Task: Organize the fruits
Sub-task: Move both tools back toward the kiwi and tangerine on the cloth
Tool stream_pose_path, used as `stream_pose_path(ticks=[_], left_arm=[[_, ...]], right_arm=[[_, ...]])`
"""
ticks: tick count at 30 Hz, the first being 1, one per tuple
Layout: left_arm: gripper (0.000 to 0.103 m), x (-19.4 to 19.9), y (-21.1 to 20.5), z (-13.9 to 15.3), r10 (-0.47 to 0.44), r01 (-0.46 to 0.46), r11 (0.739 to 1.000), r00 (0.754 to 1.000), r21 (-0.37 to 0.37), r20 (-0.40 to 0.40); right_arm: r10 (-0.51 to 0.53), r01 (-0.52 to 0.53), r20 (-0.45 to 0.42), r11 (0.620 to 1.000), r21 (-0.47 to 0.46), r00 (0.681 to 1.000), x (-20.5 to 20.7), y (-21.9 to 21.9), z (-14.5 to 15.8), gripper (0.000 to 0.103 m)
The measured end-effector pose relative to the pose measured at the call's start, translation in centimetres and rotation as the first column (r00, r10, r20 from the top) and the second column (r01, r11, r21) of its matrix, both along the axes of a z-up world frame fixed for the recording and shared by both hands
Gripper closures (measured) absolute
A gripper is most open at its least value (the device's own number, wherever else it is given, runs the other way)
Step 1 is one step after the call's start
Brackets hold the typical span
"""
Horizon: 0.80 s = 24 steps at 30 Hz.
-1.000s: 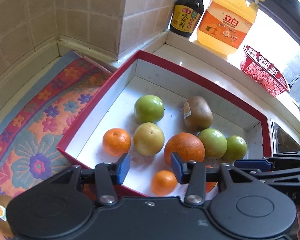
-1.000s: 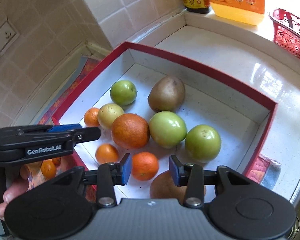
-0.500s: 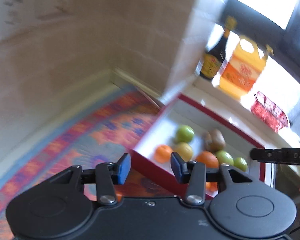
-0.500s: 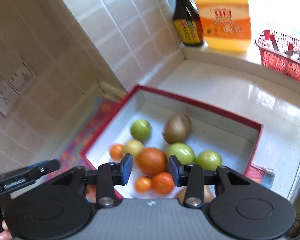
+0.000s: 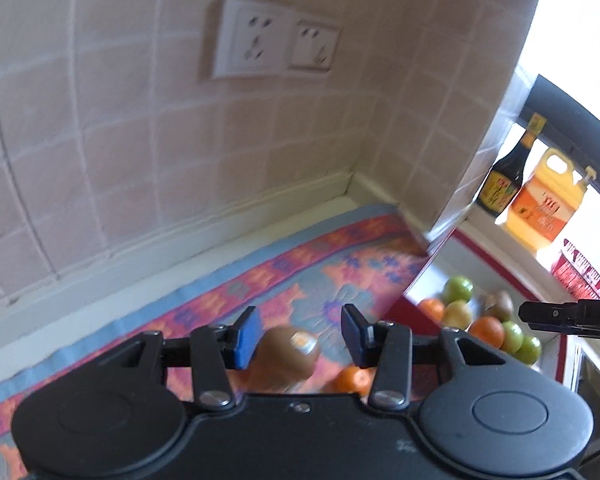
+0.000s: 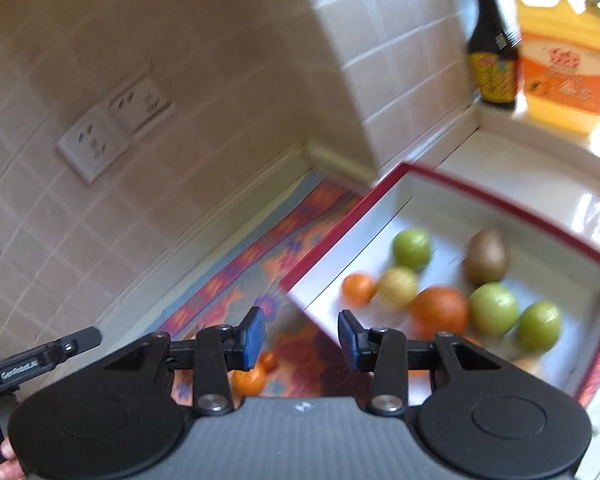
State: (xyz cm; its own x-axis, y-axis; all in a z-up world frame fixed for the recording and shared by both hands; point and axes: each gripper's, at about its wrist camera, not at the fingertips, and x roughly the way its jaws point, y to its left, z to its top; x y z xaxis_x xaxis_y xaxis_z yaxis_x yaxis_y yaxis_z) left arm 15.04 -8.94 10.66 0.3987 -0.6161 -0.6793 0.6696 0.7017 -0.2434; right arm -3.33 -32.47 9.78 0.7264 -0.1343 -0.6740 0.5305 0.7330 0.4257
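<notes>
Fruit sorting under way at the red-rimmed box (image 6: pixel 512 208).
We hold both the left gripper (image 5: pixel 300 334) and the right gripper (image 6: pixel 302 336) wide open and empty, a kiwi (image 5: pixel 290 354) on the mat (image 5: pixel 284 276).

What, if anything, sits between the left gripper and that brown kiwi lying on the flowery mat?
Nothing visible. The left gripper is open, and the kiwi lies on the mat right in front of the gap between its fingers. A small orange sits beside it, off to the right, not in the path.

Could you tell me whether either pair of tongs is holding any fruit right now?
Neither: both the left tongs and right tongs are open; the kiwi lies ungripped.
</notes>
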Motion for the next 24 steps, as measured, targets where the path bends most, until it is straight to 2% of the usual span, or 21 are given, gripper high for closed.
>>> stream_pose_path(ticks=[7,13,15,21,24], left_arm=[[0.048,2.6,0.0,-4.0,-0.007,0.009,1.0,0.996,0.019,-0.084],[0.028,4.9,-1.8,-7.1,-0.02,0.026,0.999,0.988,0.034,-0.15],[0.027,5.3,-2.7,-7.9,-0.035,0.041,0.999,0.985,0.035,-0.169],[0.024,5.5,-4.8,-9.8,-0.057,0.072,0.993,0.986,0.089,-0.154],[0.023,5.9,-5.3,-10.5,-0.073,0.089,0.992,0.984,0.092,-0.165]], right_arm=[[0.064,-0.059,-0.082,0.996,0.068,0.995,3.8,3.9,-4.0,0.059],[0.075,-0.059,-0.126,0.99,0.129,0.989,7.1,6.1,-7.8,0.052],[0.078,-0.057,-0.142,0.987,0.147,0.987,8.0,6.4,-8.9,0.049],[0.084,-0.06,-0.154,0.986,0.157,0.984,9.7,6.6,-10.5,0.048],[0.08,-0.055,-0.162,0.987,0.152,0.984,10.4,6.5,-11.0,0.048]])
